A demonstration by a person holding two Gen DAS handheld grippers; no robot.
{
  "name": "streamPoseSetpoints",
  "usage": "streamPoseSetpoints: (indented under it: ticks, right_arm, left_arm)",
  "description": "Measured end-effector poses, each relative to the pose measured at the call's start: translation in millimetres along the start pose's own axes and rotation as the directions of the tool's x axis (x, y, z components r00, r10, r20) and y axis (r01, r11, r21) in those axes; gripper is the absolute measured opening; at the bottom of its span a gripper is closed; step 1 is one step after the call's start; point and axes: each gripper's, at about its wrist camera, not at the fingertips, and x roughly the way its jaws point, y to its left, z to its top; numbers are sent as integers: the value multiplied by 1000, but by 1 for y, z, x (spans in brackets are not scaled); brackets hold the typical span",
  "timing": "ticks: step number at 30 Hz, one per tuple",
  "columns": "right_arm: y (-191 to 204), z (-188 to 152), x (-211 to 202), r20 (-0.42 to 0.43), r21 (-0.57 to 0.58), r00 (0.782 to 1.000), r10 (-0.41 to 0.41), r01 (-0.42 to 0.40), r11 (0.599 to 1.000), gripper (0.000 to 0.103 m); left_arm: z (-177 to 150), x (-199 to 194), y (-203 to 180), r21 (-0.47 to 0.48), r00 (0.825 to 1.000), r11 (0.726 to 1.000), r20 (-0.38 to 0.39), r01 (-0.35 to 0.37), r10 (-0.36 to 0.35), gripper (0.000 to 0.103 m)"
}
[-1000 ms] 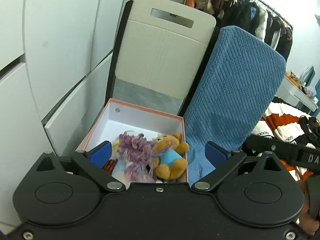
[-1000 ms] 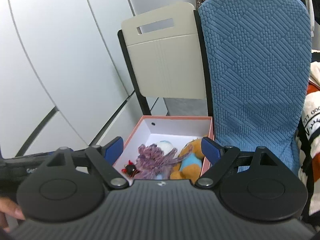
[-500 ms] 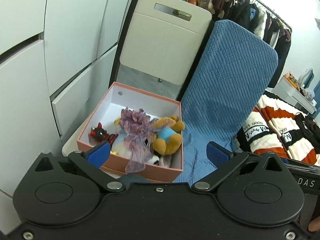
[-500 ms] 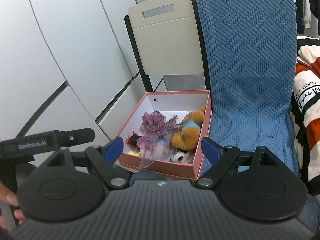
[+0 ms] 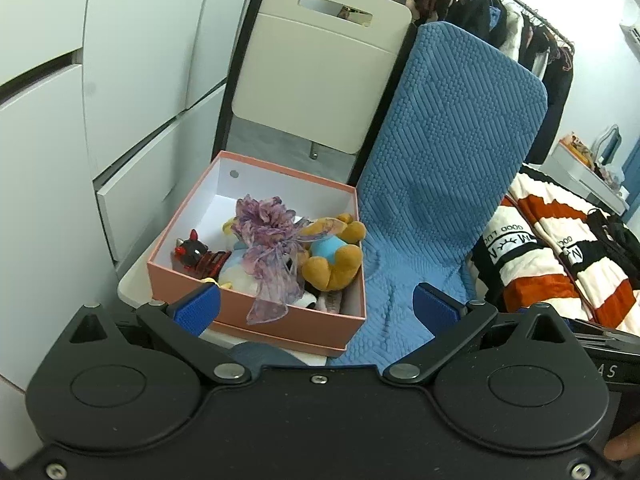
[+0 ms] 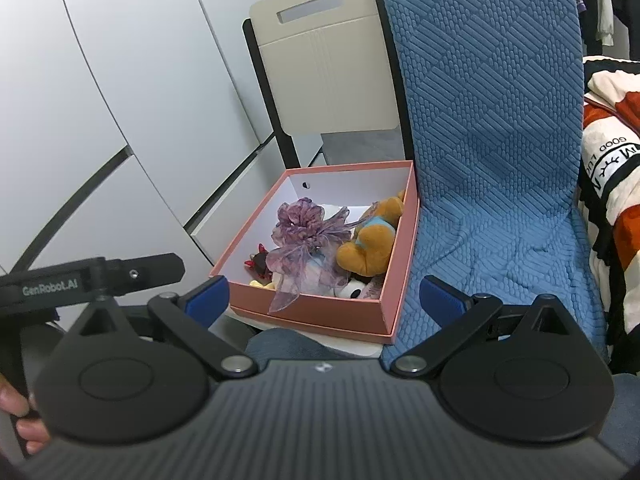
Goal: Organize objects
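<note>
Blue quilted cushion, propped upright, touching the box on its right. Pink box, lidless, beside it, holding: brown teddy bear; purple ribbon bow; black-and-red toy. Left gripper: jaws wide apart, empty, near box front. Right gripper: jaws opening, nothing between them.

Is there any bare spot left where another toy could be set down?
Yes: the far left corner of the pink box, behind the black and red toy, shows bare white floor. The blue cushion beside the box is bare too. The box's near right half is crowded with the bear and purple ribbon.
</note>
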Motion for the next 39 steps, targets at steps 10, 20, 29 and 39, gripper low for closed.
streamPoseSetpoints:
  ticks: [10,20,29,39]
  right_arm:
    - [-11,-1,8,10,1,1000,-12,12,1000,103]
    - [-12,2,10,8,-13,1000,-11,11,1000,103]
    - [-8,2,7,13,-21,1000,-12,12,1000,103]
    - [-5,1,4,12,-30,1000,-14,14,999,103]
  left_arm:
    - [-2,16,-3,3,1000,1000,-21,-10,10,102]
    - [0,16,-5,-2,1000,1000,-22,-12,12,102]
    - [0,15,-3,-6,999,1000,-29,-21,21,102]
    - [0,10,-2,-2,999,1000,-37,-8,7,102]
